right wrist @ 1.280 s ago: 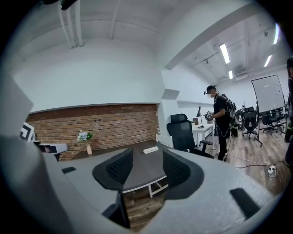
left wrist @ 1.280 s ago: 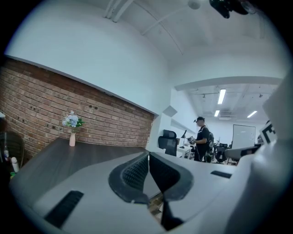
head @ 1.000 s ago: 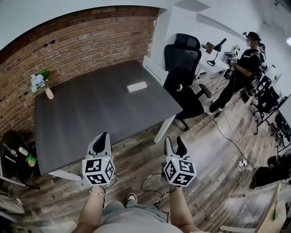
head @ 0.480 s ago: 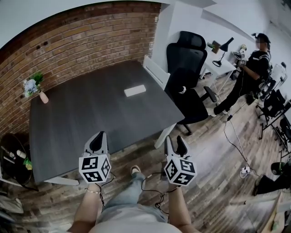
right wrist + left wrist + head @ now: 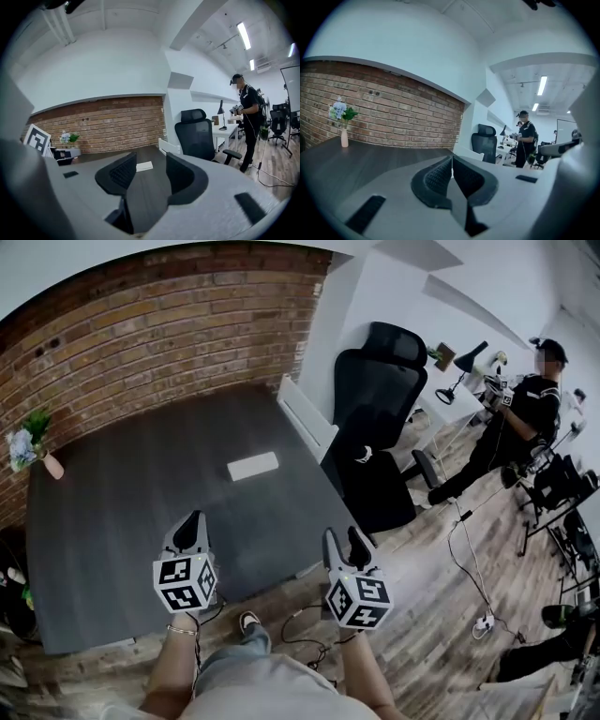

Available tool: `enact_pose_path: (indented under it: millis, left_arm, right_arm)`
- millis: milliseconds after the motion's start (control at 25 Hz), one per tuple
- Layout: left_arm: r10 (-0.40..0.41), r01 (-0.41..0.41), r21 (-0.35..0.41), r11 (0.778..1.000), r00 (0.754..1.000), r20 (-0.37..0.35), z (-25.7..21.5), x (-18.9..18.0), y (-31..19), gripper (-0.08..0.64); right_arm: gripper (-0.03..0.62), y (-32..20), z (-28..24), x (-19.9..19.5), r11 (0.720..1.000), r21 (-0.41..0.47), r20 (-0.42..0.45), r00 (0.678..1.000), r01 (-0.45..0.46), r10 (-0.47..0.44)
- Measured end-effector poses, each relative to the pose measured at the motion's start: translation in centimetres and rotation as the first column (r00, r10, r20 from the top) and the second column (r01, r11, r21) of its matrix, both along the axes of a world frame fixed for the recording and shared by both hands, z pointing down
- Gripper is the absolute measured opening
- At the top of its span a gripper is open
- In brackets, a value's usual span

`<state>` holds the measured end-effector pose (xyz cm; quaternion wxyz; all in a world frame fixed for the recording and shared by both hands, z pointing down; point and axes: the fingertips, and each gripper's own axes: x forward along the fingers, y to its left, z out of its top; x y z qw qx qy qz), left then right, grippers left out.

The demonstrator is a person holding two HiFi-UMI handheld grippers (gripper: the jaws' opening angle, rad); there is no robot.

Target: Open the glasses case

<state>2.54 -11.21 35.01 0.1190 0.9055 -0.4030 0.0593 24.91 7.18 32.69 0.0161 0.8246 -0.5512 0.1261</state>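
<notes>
The glasses case [image 5: 253, 466] is a flat white box lying shut on the dark grey table [image 5: 112, 521], toward its far right part. My left gripper [image 5: 192, 521] hangs over the table's near edge with its jaws together and nothing in them; the left gripper view shows the pads [image 5: 440, 176] meeting. By the table's near right corner, my right gripper [image 5: 343, 540] stands open and empty. In the right gripper view the case [image 5: 144, 166] shows far off between the right gripper's [image 5: 151, 160] parted jaws. Both grippers are well short of the case.
A black office chair [image 5: 375, 427] stands at the table's right side, with a white bench [image 5: 305, 418] beside it. A vase of flowers [image 5: 33, 442] sits at the table's far left by the brick wall [image 5: 169, 324]. A person [image 5: 525, 418] stands at the back right. Cables [image 5: 469, 568] lie on the wooden floor.
Both grippers have come forward from over the floor to the table's near edge, and the case now lies closer. Their jaws look the same as before.
</notes>
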Motion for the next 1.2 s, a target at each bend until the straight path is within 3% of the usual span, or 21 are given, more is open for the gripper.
enact_pose_path:
  millis: [360,480,560,720,880,1000,1200]
  left_arm:
    - [-0.04,0.04,-0.007,0.999,0.999,-0.028,-0.8,4.8,-7.3,0.011]
    - [-0.061,0.061,-0.004,0.998,0.997,-0.043,-1.0,4.5,-8.3,0.011]
    - [-0.12,0.12,-0.007,0.993,0.991,-0.058,-0.8,2.9,-9.7,0.011]
    - [-0.295,0.293,-0.043,0.955,0.954,-0.053,0.5,-2.8,-11.2,0.011]
    - [-0.409,0.408,-0.052,0.912,0.912,-0.027,1.1,-6.8,-11.3,0.011]
    - [-0.452,0.45,-0.054,0.891,0.892,-0.012,1.0,-8.2,-11.2,0.011]
    - [-0.468,0.467,-0.059,0.882,0.884,0.005,1.2,-7.7,-11.4,0.011]
  right_arm:
    - [0.201,-8.7,0.0,6.0,0.999,-0.026,0.012,0.999,0.041,-0.04]
    - [0.2,-10.3,0.9,7.0,0.997,-0.055,0.027,0.998,0.052,-0.051]
    - [0.201,-11.9,0.9,7.4,0.995,-0.068,0.02,0.997,0.071,-0.069]
    - [0.201,-15.1,1.2,7.3,0.988,-0.084,0.01,0.991,0.132,-0.132]
    - [0.201,-18.2,1.8,7.0,0.977,-0.086,0.026,0.981,0.193,-0.192]
    - [0.201,-20.4,1.8,6.3,0.968,-0.08,0.037,0.971,0.238,-0.236]
    - [0.2,-22.9,2.8,5.8,0.952,-0.093,0.063,0.956,0.293,-0.288]
